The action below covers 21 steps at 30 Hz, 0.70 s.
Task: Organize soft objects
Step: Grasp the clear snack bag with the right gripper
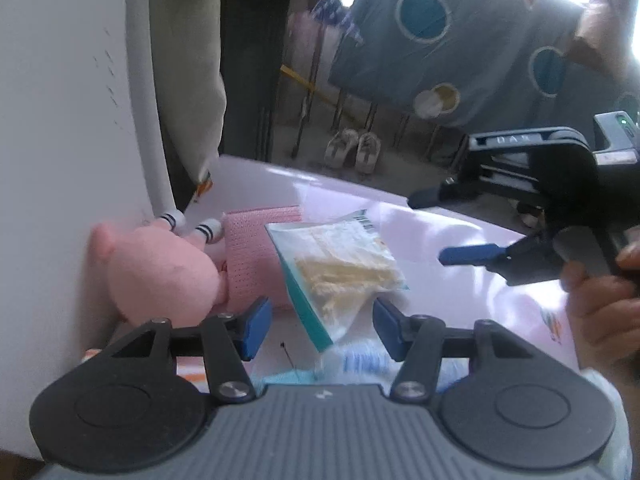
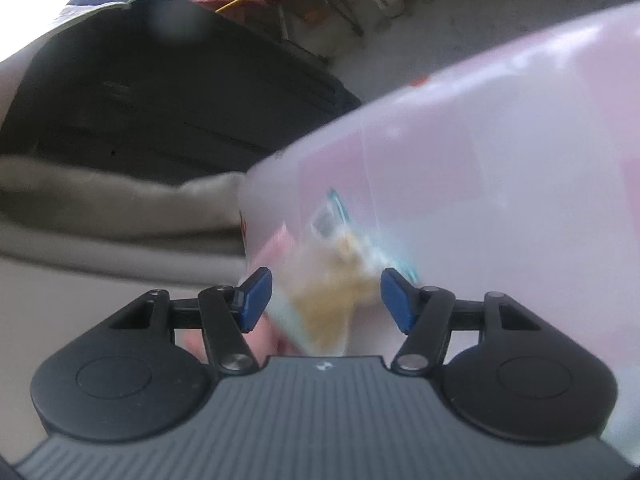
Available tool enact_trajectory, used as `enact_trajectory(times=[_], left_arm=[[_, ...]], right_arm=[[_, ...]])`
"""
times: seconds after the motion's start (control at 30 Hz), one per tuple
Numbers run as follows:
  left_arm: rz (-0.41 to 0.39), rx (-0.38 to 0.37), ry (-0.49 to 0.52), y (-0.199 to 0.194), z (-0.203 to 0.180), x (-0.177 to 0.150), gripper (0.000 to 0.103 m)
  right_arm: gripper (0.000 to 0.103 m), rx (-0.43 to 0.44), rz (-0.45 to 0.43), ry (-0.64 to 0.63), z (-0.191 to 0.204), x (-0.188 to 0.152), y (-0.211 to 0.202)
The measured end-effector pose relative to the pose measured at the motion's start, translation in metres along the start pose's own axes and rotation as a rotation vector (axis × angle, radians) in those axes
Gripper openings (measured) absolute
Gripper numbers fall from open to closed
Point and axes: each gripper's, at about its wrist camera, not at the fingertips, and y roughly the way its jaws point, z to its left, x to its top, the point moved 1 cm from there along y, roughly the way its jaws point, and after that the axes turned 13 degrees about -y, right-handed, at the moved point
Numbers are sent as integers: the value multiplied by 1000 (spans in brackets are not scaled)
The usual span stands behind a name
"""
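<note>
Left tool [image 1: 318, 322]: jaws spread wide, nothing between the blue pads [image 1: 256, 326], hovering low over the near end of a pale pink tabletop [image 1: 460, 280]. Just ahead of the pads, a clear plastic packet [image 1: 336, 268] with a teal edge and a printed label at its far corner, holding a cream-coloured fibrous wad; lying flat, its near corner reaching in between the two fingers without touching either. Left of the packet, a pink perforated pad [image 1: 250, 256], partly overlapped by the packet's edge. Left again, a pink plush toy [image 1: 160, 272] with striped white cuffs, pressed against a white curved wall [image 1: 72, 160] and touching the pad. Under the packet's near corner, something pale blue and blurred, too soft to identify.

Right tool [image 1: 452, 228], seen from the left wrist view, held in a hand [image 1: 600, 312] above the far right of the tabletop, fingers parted and gripping nothing, well apart from the packet. In the right wrist view, right tool likewise released, packet [image 2: 340, 280] smeared with motion blur between and beyond the blue pads [image 2: 396, 300], contact impossible to judge.

Beyond the tabletop: a blue cloth with round patches [image 1: 460, 52], a pair of pale shoes [image 1: 354, 150] on the floor.
</note>
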Motion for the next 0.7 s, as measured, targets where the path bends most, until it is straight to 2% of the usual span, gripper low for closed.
enact_trajectory(times=[0.23, 0.3, 0.33, 0.37, 0.43, 0.5, 0.6, 0.7], left_arm=[[84, 40, -65, 57, 6, 18, 56], [99, 34, -85, 67, 8, 18, 50], [114, 31, -94, 71, 9, 18, 41], [131, 26, -100, 75, 10, 17, 38], [128, 31, -105, 80, 10, 16, 33], [109, 35, -103, 78, 11, 15, 28], [108, 24, -108, 72, 9, 16, 23], [99, 12, -97, 59, 6, 17, 21]], right_arm=[[61, -25, 5, -55, -3, 25, 63], [61, -49, 30, -71, -9, 24, 71], [61, -54, 48, -74, -12, 23, 76], [60, -42, 52, -76, -13, 21, 83], [55, -12, 75, -79, -13, 18, 89], [44, -22, 86, -101, -12, 16, 88], [34, -24, 83, -109, -13, 13, 79], [31, -7, 74, -93, -13, 10, 68]])
